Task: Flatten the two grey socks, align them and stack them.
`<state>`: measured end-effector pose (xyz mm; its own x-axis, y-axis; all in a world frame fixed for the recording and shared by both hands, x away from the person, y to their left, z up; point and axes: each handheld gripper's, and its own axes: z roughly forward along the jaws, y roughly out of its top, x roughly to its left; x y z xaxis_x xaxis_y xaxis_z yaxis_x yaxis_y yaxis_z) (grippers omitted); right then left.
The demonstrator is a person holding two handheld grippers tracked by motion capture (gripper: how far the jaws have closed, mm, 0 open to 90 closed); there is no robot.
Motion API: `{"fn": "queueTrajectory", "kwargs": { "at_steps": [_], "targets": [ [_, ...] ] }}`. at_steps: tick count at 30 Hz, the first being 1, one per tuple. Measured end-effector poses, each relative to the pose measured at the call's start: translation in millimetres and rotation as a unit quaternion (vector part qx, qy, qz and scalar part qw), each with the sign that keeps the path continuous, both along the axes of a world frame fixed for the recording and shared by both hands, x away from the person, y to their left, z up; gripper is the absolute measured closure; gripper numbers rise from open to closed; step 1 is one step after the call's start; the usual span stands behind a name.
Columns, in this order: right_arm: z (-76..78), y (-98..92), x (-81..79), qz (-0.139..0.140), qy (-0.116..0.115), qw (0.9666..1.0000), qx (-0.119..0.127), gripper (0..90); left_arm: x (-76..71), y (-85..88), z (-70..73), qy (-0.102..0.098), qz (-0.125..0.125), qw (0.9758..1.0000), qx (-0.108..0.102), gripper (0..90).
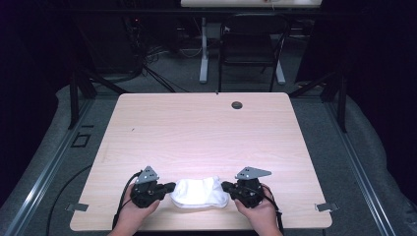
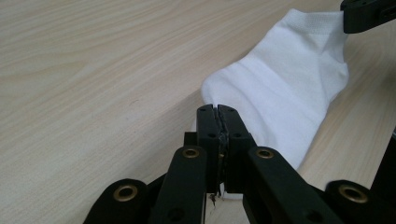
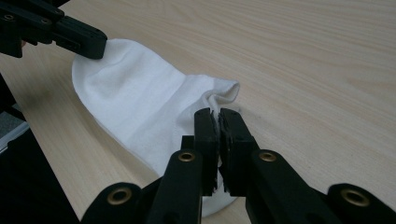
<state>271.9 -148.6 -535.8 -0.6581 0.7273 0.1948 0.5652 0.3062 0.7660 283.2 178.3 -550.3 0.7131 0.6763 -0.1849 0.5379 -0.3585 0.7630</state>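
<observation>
Softly ribbed white sock (image 1: 200, 191) (cotton-like), pale woodgrain table (image 1: 196, 128)

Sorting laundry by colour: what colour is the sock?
Plain white sock, no pattern; it shows best in the left gripper view.

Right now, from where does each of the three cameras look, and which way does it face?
High view: above the near side, looking forward and down on the light wooden table; both hands and grippers show.
Left gripper view: along shut jaws pinching the white fabric sock; the right gripper's tip beyond.
Right gripper view: along shut jaws on the sock's other end.
All views share the sock.
</observation>
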Motion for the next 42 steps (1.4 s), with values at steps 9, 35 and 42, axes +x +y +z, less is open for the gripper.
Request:
{"fn": "queueTrajectory", "kwargs": {
  "at_steps": [9,35,42],
  "targets": [
    [-4.1,0.7,-0.4,0.001,0.002,0.9999,-0.012,86.4,-1.7,-4.8,-5.9,0.004,-0.007,0.9999,0.014,88.6],
    [-15.1,-0.5,6.3,-0.001,0.019,0.9994,-0.028,86.2,1.2,-7.6,-20.1,0.020,-0.003,0.9992,0.036,87.6],
    [-19.7,-0.1,8.2,-0.002,0.023,0.9992,-0.032,86.1,2.8,-6.5,-22.3,0.022,0.000,0.9991,0.036,86.4]
  ]
}}
